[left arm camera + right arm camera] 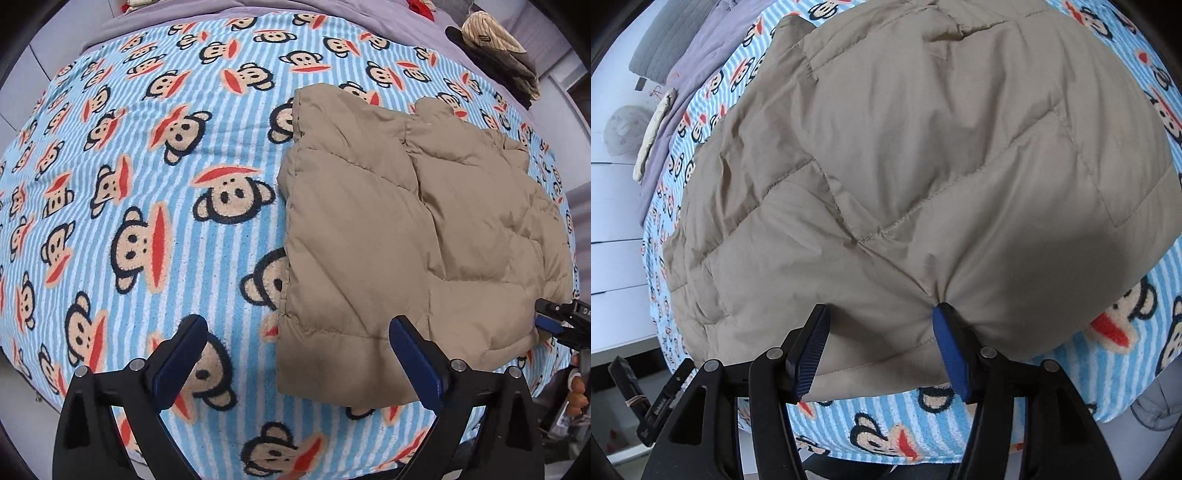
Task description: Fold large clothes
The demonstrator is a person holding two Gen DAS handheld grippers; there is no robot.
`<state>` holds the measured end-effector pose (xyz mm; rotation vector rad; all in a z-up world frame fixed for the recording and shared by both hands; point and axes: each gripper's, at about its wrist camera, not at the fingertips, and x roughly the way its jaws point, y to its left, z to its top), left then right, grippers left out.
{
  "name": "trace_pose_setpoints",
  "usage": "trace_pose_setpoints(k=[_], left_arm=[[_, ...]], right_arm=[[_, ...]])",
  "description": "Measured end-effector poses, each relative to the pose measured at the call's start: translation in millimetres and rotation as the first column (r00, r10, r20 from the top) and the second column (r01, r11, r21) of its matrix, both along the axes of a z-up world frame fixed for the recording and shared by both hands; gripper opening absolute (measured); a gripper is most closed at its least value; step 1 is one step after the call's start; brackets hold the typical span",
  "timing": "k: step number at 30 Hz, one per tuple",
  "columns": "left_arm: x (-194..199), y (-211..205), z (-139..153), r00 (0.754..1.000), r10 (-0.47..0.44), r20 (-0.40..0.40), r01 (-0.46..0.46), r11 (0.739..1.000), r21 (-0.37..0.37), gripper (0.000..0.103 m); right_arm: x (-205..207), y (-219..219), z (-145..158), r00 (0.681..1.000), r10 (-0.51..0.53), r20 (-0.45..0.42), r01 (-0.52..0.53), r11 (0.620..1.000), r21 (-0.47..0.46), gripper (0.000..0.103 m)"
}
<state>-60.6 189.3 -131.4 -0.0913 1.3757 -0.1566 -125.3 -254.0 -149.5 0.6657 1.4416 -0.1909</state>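
Note:
A tan quilted puffer jacket (pixel 399 229) lies folded on a bed with a blue striped monkey-print blanket (pixel 147 184). My left gripper (pixel 299 354) hangs open wide over the jacket's near left corner; that corner lies below and between the fingers, and neither pad presses on it. In the right wrist view the jacket (pixel 905 166) fills most of the frame. My right gripper (pixel 879 343) is open with the jacket's puffy near edge bulging between its fingers. The blue right fingertip (pixel 943 314) dents the fabric, and the ribbed left pad (pixel 809 350) shows bare. The right gripper (pixel 550 321) also shows at the jacket's right edge.
A pile of striped and dark clothes (pixel 498 48) sits at the bed's far right corner on a purple cover (pixel 332 7). A grey pillow (pixel 668 40) and a cream item (pixel 653 129) lie along the bed's far side. White floor (pixel 617 221) runs beside the bed.

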Motion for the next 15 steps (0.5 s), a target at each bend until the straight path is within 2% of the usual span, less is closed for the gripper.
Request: trace_pose_setpoints(k=[2, 5, 8, 12, 15], left_arm=[[3.3, 5.8, -4.9, 1.0, -0.009, -0.006, 0.009, 1.0, -0.028, 0.099], [8.0, 10.4, -12.3, 0.999, -0.033, -0.017, 0.032, 0.999, -0.028, 0.099], [13.1, 16.5, -15.8, 0.999, -0.041, -0.01, 0.04, 0.997, -0.069, 0.099], [30.2, 36.8, -24.1, 0.999, 0.026, -0.04, -0.033, 0.982, -0.184, 0.099], [42.5, 46.8, -33.7, 0.995, 0.069, -0.074, -0.084, 0.974, -0.213, 0.099]], right_arm=[[-0.2, 6.1, 2.8, 1.0, 0.013, -0.003, -0.014, 0.999, -0.048, 0.064], [-1.1, 16.2, 11.6, 1.0, 0.014, -0.013, -0.015, 0.993, -0.119, 0.065], [-3.4, 29.0, 23.7, 1.0, 0.029, -0.009, -0.03, 0.985, -0.168, 0.065], [-3.4, 54.1, 40.4, 0.992, 0.121, 0.025, -0.113, 0.971, -0.213, 0.065], [-0.8, 69.3, 42.2, 0.984, 0.177, 0.032, -0.166, 0.962, -0.216, 0.065]])
